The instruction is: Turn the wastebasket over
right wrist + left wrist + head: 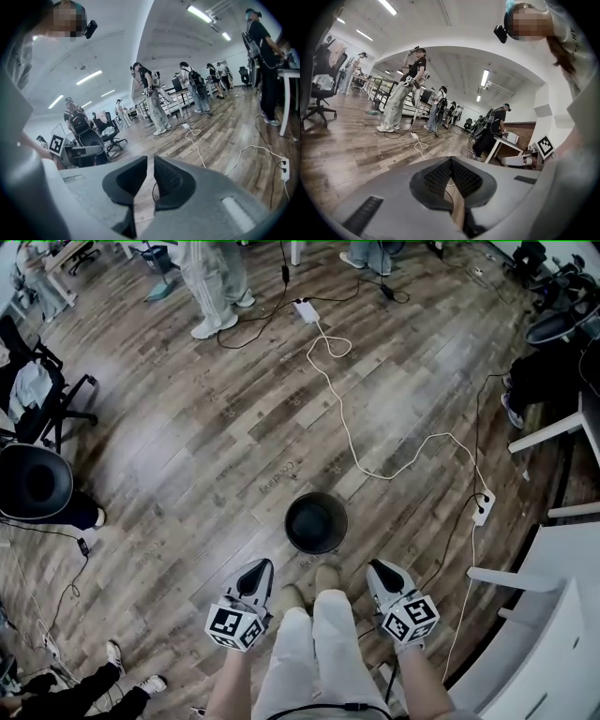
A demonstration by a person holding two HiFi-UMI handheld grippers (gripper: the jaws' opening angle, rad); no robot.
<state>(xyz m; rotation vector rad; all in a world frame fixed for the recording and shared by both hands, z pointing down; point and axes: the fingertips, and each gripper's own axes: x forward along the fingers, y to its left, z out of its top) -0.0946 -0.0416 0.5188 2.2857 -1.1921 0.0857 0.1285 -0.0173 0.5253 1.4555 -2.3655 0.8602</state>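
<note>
L tongs (257,570) clenched, empty; R tongs (380,572) a crack apart, empty. Wastebasket (316,522) upright on floor (187,456), frame centre, just ahead. Best: open both wide, grip rim (289,521) on opposite sides, then flip.

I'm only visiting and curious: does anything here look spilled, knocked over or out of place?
Nothing looks spilled or broken. The black wastebasket stands upright, mouth up, alone in the middle of the wood floor, an unusual spot. A white cable snakes loosely across the floor beyond it to a power strip, which looks untidy.
</note>
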